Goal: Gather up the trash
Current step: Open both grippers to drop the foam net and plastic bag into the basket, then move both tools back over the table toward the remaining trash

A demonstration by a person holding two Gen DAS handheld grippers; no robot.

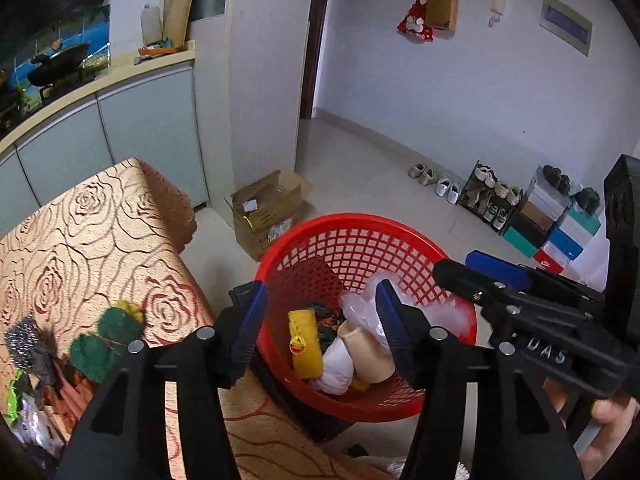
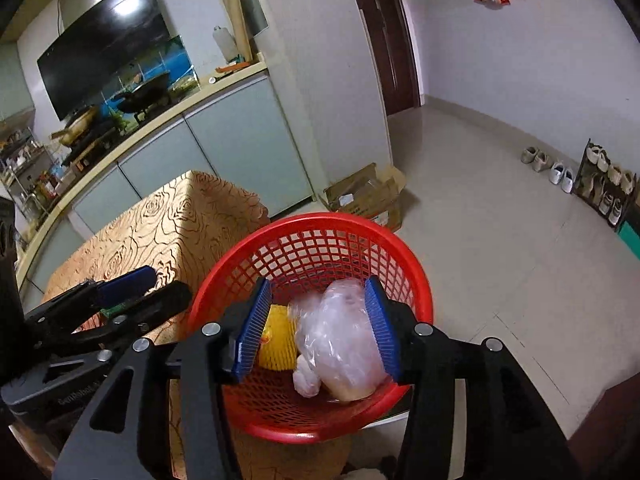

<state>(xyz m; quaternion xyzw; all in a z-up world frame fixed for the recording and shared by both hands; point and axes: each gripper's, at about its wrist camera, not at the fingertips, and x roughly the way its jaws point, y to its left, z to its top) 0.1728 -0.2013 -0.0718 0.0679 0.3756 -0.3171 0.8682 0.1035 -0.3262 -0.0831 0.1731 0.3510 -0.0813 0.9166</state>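
Counts around the table
1 red basket [image 1: 366, 226], 2 green scouring pads [image 1: 105, 338], 1 steel scrubber [image 1: 22, 340], 1 cardboard box [image 1: 266, 210].

Cardboard box [image 1: 267, 210] on floor mid-frame; shoe rack [image 1: 490, 196] at right; wok [image 1: 60, 62] upper left; red bag [image 1: 416, 24] hanging up top.

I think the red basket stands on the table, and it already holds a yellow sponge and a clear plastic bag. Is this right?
Not quite. The red basket is not on the table; it stands beside the table's edge, lower down, as the left wrist view shows. The rest is right: it holds a yellow sponge and a clear plastic bag.
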